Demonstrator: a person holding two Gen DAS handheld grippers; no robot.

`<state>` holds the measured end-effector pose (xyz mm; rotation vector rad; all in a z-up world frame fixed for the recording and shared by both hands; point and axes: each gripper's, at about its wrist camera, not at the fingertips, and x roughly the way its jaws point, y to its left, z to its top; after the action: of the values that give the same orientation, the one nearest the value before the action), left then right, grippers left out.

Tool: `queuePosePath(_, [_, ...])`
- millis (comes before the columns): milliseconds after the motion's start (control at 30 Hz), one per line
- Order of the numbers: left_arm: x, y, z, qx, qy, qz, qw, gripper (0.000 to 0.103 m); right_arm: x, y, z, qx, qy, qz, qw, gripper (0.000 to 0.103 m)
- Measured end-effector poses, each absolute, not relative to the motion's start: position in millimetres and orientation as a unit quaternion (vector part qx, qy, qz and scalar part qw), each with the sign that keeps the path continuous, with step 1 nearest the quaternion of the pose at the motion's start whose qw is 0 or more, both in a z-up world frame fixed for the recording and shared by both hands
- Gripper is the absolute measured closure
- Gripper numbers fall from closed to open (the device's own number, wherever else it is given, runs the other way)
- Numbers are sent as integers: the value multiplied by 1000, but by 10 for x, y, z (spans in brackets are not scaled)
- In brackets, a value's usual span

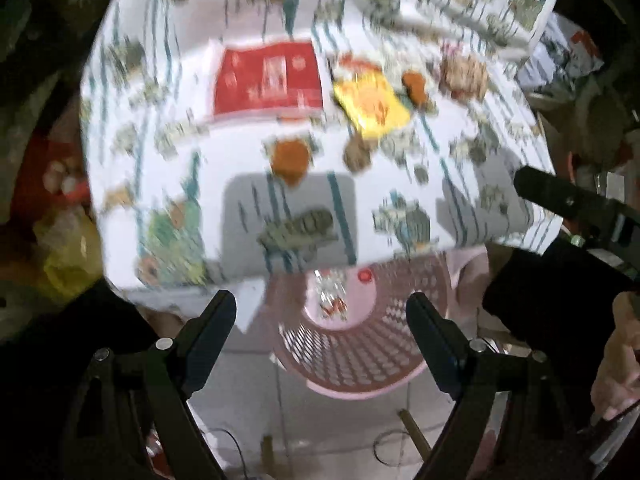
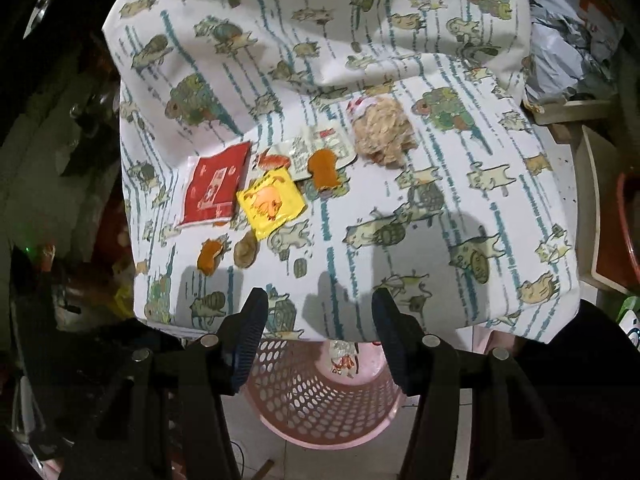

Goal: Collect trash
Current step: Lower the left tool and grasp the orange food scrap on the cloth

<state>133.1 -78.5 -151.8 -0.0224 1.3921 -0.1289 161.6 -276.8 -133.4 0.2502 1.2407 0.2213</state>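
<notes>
My left fingers (image 1: 322, 334) and right fingers (image 2: 320, 344) both stand released, nothing between them, above the pink basket (image 2: 320, 408) just past the counter (image 2: 460, 208) edge. The yellow wrapper (image 2: 270, 202) lies well ahead and left, beside the red packet (image 2: 216, 188); bare cloth lies between.

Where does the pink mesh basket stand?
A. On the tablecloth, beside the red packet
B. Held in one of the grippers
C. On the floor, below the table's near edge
C: the pink mesh basket sits on the tiled floor under the near edge of the tablecloth, between the open fingers of the right gripper.
</notes>
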Motion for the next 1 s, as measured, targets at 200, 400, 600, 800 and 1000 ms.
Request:
queuePosePath(200, [1629, -676, -1178, 0, 622, -64, 781, 17, 1744, -2841, -1261, 134, 571, 102, 803, 46])
queuePosePath(400, [2068, -470, -1003, 0, 611, -58, 790, 17, 1772, -2687, -1277, 125, 574, 124, 799, 48])
queuePosePath(600, [2200, -198, -1332, -41, 627, -39, 777, 21, 1879, -2591, -1421, 166, 596, 140, 773, 53])
queuePosePath(800, [2216, -117, -1470, -94, 650, -55, 752, 25, 2052, -2343, -1626, 188, 617, 140, 751, 60])
queuePosePath(1000, [2226, -34, -1416, -90, 638, -49, 763, 26, 2248, -2036, -1876, 192, 642, 129, 731, 67])
